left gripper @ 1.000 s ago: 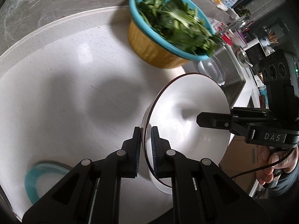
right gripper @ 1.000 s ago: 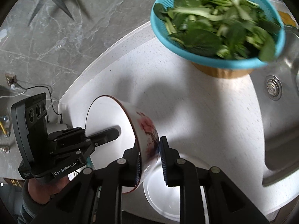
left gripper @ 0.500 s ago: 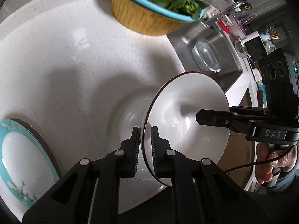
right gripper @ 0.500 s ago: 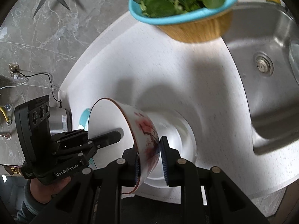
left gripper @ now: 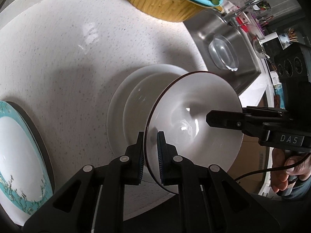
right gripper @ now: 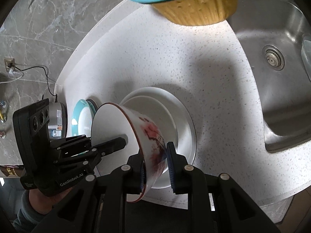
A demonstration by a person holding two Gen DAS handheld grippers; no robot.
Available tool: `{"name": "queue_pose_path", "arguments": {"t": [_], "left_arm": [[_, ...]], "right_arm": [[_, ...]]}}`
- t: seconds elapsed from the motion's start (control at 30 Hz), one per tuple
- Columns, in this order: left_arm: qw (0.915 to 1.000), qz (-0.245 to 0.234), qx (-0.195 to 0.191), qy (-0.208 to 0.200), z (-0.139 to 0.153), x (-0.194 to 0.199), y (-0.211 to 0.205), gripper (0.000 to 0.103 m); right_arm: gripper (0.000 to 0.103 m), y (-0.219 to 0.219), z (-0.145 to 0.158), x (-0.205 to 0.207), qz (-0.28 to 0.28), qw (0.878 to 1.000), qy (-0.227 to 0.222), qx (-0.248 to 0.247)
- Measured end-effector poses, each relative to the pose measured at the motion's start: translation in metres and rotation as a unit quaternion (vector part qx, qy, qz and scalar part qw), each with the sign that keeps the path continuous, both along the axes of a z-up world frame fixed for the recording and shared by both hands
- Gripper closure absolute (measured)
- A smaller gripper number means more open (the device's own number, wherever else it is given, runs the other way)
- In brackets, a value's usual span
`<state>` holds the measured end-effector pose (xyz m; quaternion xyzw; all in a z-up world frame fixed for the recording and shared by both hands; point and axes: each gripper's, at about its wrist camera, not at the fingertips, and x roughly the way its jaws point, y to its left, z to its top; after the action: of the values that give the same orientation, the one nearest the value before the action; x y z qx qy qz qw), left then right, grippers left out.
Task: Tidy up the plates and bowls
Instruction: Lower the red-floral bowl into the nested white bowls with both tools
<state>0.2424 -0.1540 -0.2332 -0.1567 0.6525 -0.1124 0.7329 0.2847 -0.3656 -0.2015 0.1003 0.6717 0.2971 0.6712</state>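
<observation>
Both claws, left [left gripper: 150, 151] and right [right gripper: 156, 162], clamp tilted bowl [left gripper: 194, 120] rim above white plates [right gripper: 180, 120].

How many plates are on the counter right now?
3: two plain white plates stacked mid-counter under the held bowl, one teal-rimmed plate at the left edge. More may lie hidden beneath it.

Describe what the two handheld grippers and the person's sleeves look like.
Both grippers are matte black, with silver pivot pins and blue ribbed pads on the fingers. The right gripper has "DAS" on its side, three round lenses on its housing and a thin black cable. The left gripper reads "GenRobot.AI". Both hands emerge from grey sleeves.
</observation>
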Motion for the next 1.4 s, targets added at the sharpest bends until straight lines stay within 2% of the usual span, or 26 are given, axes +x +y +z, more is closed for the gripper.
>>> {"name": "queue_pose_path", "arguments": {"t": [0.17, 0.43, 0.53, 0.77, 0.87, 1.0, 1.1, 1.27, 1.4], "left_arm": [[1.0, 0.005, 0.002, -0.001, -0.007, 0.001, 0.001, 0.094], [0.9997, 0.001, 0.019, -0.015, -0.003, 0.009, 0.0, 0.094], [0.9997, 0.009, 0.015, -0.016, -0.004, 0.01, 0.003, 0.09], [0.9992, 0.011, 0.026, -0.03, -0.002, 0.011, -0.001, 0.088], [0.9989, 0.008, 0.024, -0.039, -0.001, 0.011, -0.005, 0.079], [0.9986, 0.005, 0.009, -0.051, 0.001, 0.01, -0.01, 0.057], [0.998, 0.0, 0.01, -0.062, 0.002, 0.007, -0.017, 0.047], [0.9974, 0.009, -0.001, -0.072, 0.002, 0.006, -0.017, 0.045], [0.9971, 0.013, -0.003, -0.075, 0.001, 0.008, -0.017, 0.045]], "right_arm": [[0.082, 0.006, -0.004, -0.001, 0.01, 1.0, -0.006, -0.013], [0.087, 0.016, -0.005, -0.003, 0.039, 0.996, -0.045, -0.059], [0.088, 0.02, -0.005, -0.004, 0.046, 0.995, -0.055, -0.072], [0.088, 0.02, -0.006, 0.001, 0.042, 0.996, -0.046, -0.07], [0.088, 0.021, -0.005, 0.002, 0.041, 0.996, -0.043, -0.069], [0.087, 0.022, -0.006, 0.003, 0.044, 0.996, -0.042, -0.069], [0.087, 0.024, -0.005, 0.003, 0.049, 0.995, -0.044, -0.074], [0.078, 0.027, -0.002, 0.003, 0.049, 0.996, -0.041, -0.068], [0.077, 0.027, 0.001, 0.004, 0.051, 0.995, -0.047, -0.068]]}}
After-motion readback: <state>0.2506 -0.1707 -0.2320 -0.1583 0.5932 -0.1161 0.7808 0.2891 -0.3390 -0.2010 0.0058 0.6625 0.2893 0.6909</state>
